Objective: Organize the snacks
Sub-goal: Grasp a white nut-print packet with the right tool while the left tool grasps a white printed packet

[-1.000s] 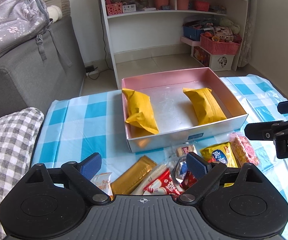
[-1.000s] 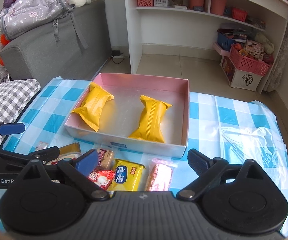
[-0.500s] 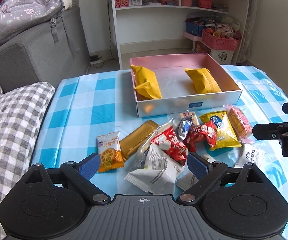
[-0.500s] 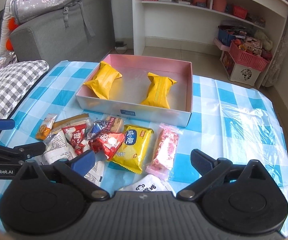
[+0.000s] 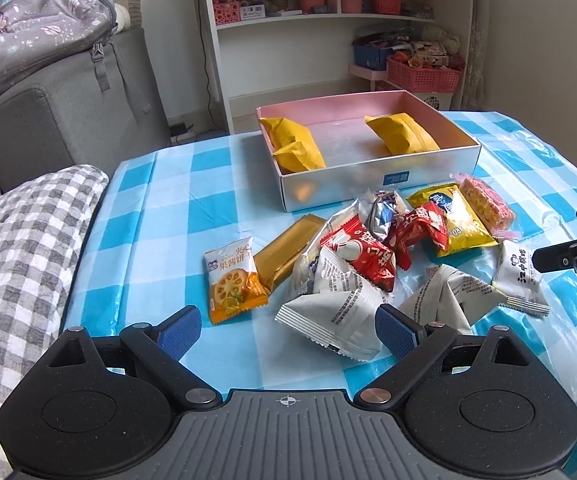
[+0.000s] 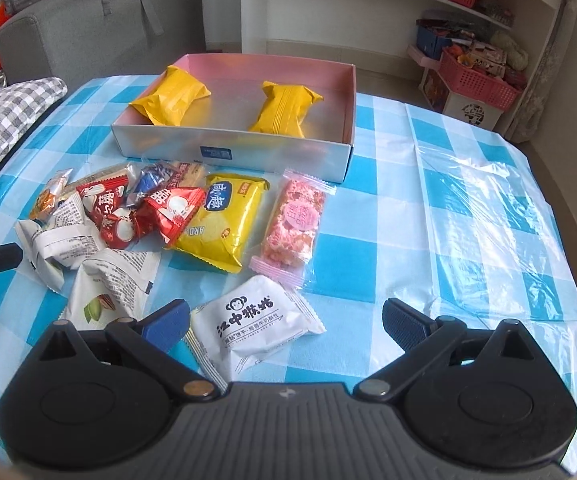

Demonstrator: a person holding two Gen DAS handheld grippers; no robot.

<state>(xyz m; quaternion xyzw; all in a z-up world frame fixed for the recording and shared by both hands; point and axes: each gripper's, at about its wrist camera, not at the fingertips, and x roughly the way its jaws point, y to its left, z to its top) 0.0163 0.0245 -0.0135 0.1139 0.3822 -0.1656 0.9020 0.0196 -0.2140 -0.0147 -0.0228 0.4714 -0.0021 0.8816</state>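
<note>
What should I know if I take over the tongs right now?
Left tongs: open, empty, above the white wrappers.
Right tongs: open, empty, over the white monkey packet.
Box: two yellow packets inside.
Left to do: the snack pile in front of the box, the yellow chip bag and the pink bar lie on the checked cloth.

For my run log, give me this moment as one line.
left hand-held gripper open, empty | right hand-held gripper open, empty | pink-lined cardboard box: two yellow packets | remaining snacks loose on table
</note>
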